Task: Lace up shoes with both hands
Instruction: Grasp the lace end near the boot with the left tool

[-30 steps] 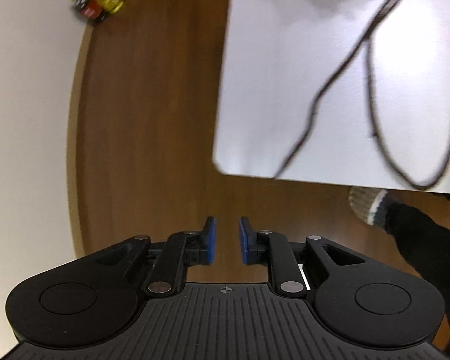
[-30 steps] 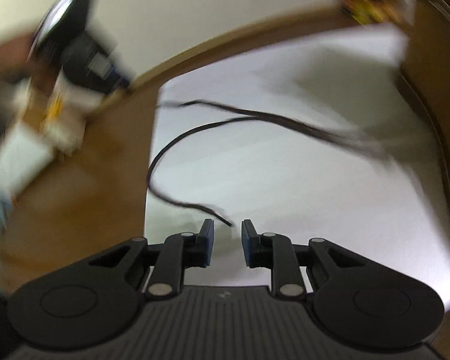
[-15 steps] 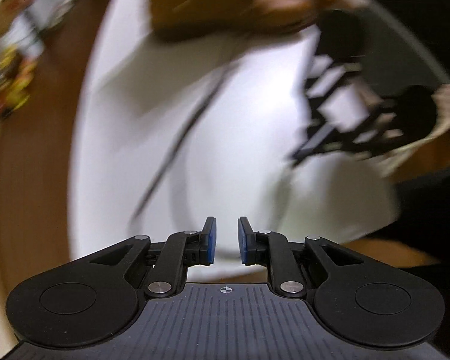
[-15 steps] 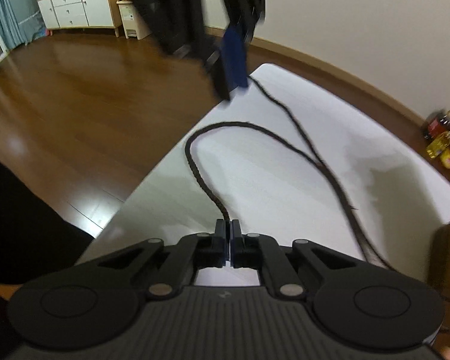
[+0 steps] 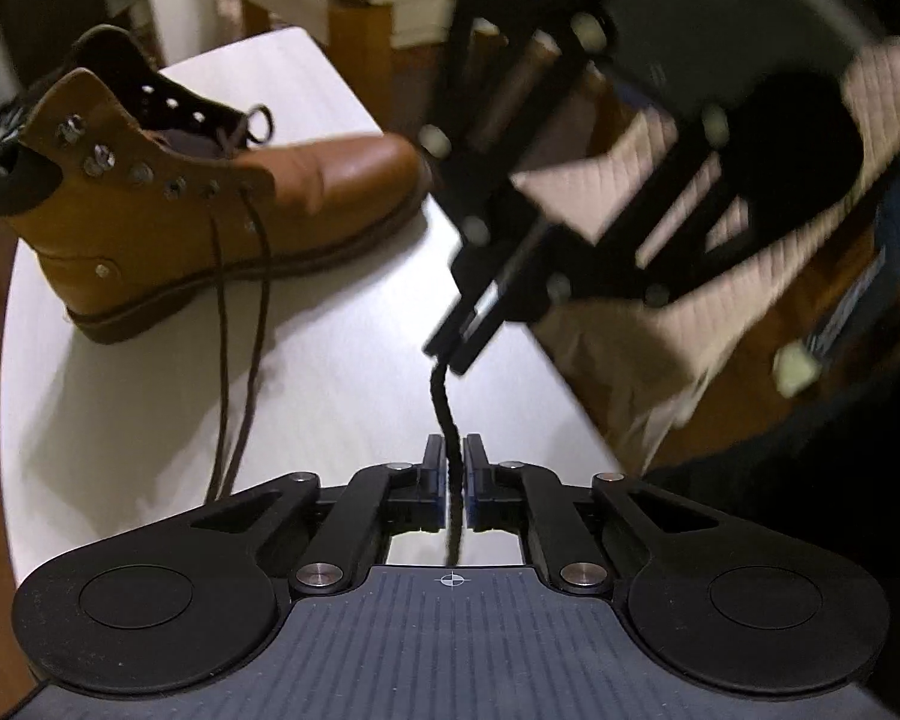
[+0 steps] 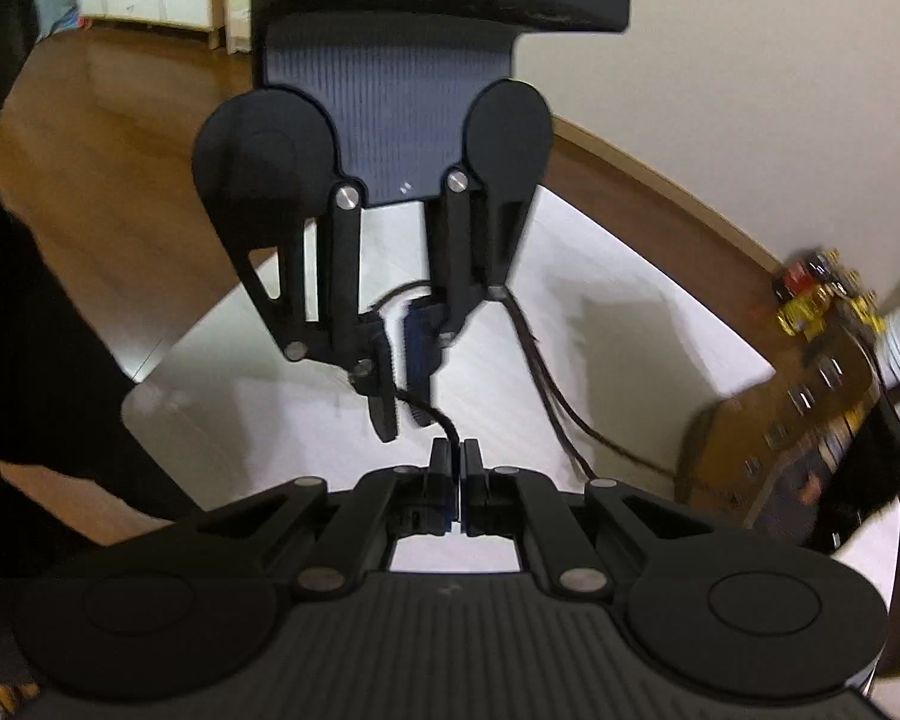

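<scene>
On the white tabletop (image 5: 120,420) we see the tan leather ankle boot (image 5: 210,192) at the upper left of the left view, upright and mostly unlaced. Its dark braided shoelace (image 5: 447,414) trails down the side. We hold one lace end with the right gripper (image 5: 450,360), clenched just above the left gripper (image 5: 455,462), whose jaws are closing around the same strand. We judge the lace limp and light; grip near its stiffer tip.
</scene>
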### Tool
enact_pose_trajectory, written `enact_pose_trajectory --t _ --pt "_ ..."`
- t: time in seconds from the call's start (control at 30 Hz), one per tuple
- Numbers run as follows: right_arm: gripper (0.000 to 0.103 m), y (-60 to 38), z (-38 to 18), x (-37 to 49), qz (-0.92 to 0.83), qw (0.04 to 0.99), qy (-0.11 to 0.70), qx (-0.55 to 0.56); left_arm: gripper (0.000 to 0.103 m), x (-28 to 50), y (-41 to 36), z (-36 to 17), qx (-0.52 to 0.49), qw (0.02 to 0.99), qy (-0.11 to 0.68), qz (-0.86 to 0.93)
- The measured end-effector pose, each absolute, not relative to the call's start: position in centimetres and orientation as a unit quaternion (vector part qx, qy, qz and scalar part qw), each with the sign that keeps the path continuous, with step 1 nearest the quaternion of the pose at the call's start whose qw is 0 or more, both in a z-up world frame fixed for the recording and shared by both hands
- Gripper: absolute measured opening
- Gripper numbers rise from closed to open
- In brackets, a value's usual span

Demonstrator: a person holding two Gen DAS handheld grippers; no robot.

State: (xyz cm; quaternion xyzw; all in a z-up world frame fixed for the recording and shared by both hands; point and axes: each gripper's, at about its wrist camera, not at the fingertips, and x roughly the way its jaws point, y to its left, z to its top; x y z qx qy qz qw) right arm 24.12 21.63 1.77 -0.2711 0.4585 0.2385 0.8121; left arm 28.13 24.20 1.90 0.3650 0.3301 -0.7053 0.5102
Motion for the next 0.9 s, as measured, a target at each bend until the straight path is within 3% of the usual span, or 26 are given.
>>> enact_pose_trajectory --t 0.37,0.5,0.67,0.77,0.9 --pt "0.007 13.6 2.8 22.9 0.148 0.852 0.465 -0.19 0.004 28.4 19.1 4.3 0.277 0.605 0.393 -0.634" --pt "0.014 6.1 2.8 22.6 0.075 0.871 0.481 0.065 0.004 28.3 18.1 4.8 0.261 0.635 0.398 -0.609" --pt "0.018 -0.8 1.7 21.1 0.059 0.823 0.422 0.376 0.004 27.6 17.6 6.0 0.238 0.657 0.394 -0.596" --pt "0.03 -2.7 -0.3 20.8 0.08 0.774 0.379 0.5 0.004 27.4 17.7 6.5 0.235 0.66 0.386 -0.6" --pt "0.03 -2.8 -2.1 21.1 0.1 0.732 0.352 0.574 0.004 27.7 17.9 7.2 0.235 0.654 0.379 -0.611"
